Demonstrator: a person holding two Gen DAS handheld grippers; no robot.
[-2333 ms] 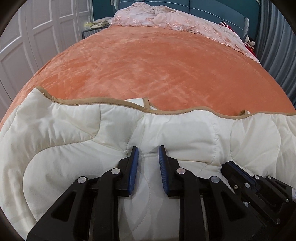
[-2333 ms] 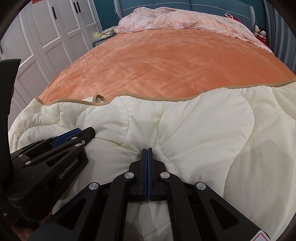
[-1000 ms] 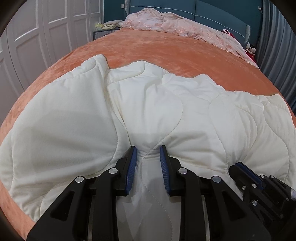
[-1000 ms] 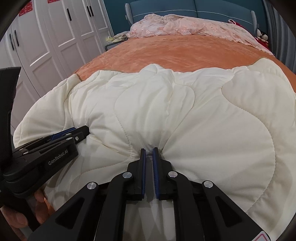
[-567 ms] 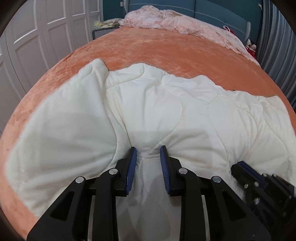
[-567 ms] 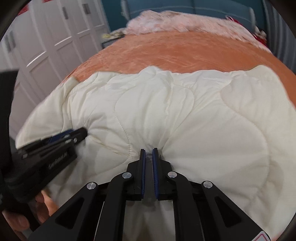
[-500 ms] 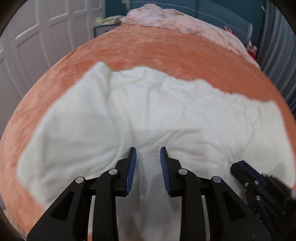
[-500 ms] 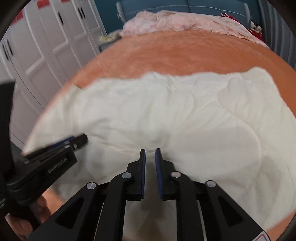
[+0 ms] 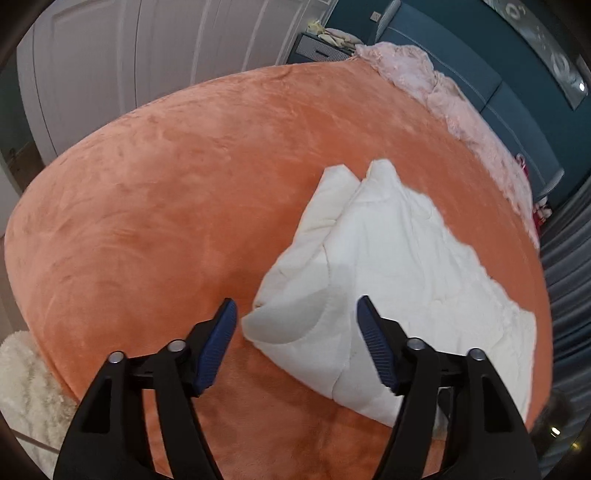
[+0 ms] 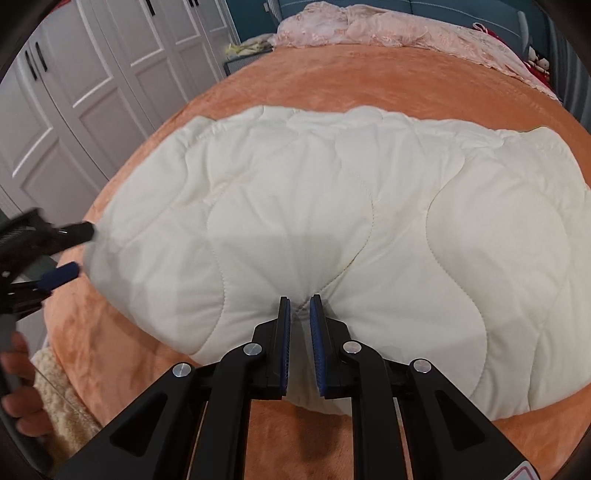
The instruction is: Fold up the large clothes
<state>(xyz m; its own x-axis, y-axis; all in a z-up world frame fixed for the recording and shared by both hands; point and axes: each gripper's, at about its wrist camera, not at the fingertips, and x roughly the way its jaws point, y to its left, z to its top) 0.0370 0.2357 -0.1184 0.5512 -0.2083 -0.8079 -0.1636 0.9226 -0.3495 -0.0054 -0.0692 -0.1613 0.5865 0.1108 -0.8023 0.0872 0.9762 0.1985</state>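
A cream quilted garment (image 10: pixel 332 184) lies folded on the orange bed cover (image 10: pixel 369 81). My right gripper (image 10: pixel 300 299) sits at its near edge, jaws a narrow slit apart, with puckered fabric pinched between the tips. In the left wrist view the same garment (image 9: pixel 388 258) lies to the right, and its near left corner pokes between the fingers of my left gripper (image 9: pixel 295 301). Those jaws are opening wide and the blue pads (image 9: pixel 218 343) do not touch the cloth. The right wrist view shows the left gripper (image 10: pixel 70 253) at the garment's left end, with a hand (image 10: pixel 18 369) on it.
Pink lacy bedding (image 10: pixel 388 26) is heaped at the head of the bed by a teal headboard (image 9: pixel 461 70). White wardrobe doors (image 10: pixel 92 74) stand to the left and a grey curtain (image 9: pixel 569 258) to the right. A fluffy cream throw (image 9: pixel 26 376) hangs at the near left corner.
My left gripper let go of the garment, spread wide, rolled and swung away to the left. The garment now lies flat and folded. The right gripper stays pinched on its near edge.
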